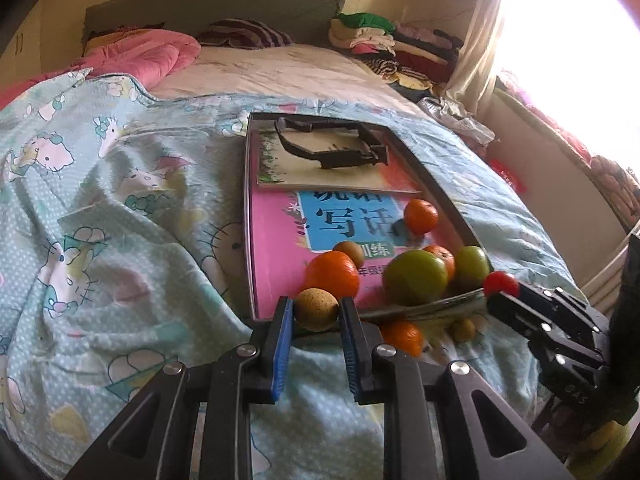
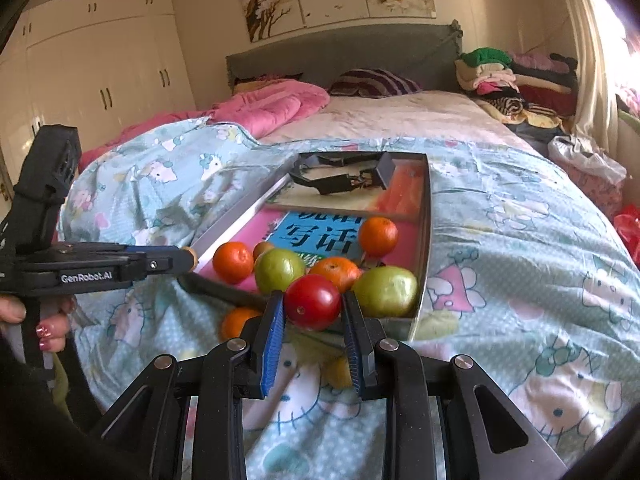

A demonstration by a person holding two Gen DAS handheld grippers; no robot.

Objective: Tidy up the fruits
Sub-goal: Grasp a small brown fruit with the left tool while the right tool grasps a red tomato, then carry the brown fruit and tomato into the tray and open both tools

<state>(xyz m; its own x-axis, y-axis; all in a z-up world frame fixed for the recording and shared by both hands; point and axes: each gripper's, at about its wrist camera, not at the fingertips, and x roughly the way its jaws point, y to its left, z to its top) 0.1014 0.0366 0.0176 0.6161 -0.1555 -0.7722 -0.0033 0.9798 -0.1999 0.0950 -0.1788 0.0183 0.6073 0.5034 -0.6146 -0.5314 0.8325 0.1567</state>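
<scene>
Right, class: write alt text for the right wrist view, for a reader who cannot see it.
The right gripper clamps a red tomato at the near edge of a metal tray on a cartoon-print bedspread. The tray holds oranges, green fruits, a pink book and a black frame. The left gripper reaches in from the left.

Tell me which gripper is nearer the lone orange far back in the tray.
Right. The right gripper, shut on the tomato, sits at the tray's near edge below that orange; the left gripper, holding a tan fruit, is farther off.
</scene>
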